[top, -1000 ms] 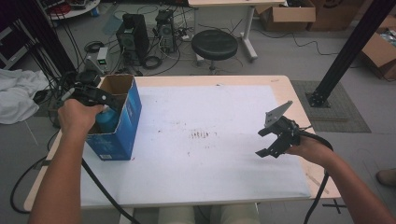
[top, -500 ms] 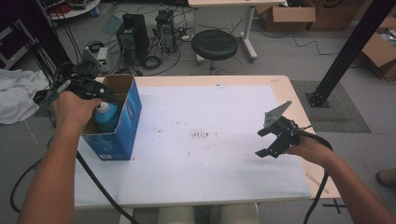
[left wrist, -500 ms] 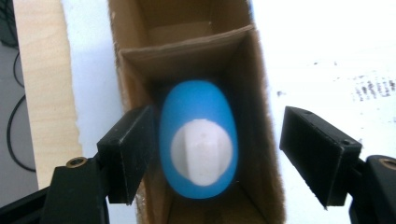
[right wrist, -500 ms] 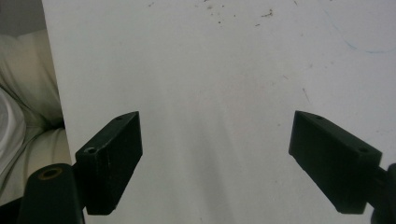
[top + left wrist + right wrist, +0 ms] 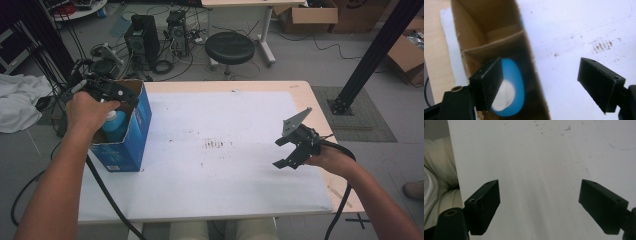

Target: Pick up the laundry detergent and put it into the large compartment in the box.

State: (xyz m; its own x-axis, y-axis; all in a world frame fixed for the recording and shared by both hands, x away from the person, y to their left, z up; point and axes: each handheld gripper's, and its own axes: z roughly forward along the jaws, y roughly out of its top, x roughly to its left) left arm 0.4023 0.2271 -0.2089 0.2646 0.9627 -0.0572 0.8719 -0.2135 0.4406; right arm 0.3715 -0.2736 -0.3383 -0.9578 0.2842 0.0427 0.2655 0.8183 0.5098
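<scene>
The blue bottle [image 5: 116, 125] stands inside the open blue box [image 5: 131, 137] at the counter's [image 5: 240, 180] left edge, white cap up (blurred in the left gripper view). The left tool [image 5: 111, 92] hangs above the box; its jaws have just been opening, nothing between them. The right tool [image 5: 292, 150], jaws apart and empty, hovers over the counter's right side.

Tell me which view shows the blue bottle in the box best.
The left gripper view: it looks straight down into the cardboard box onto the blue bottle and its white cap. The high view gives a small part of it beside the left hand. The right gripper view faces bare table.
</scene>
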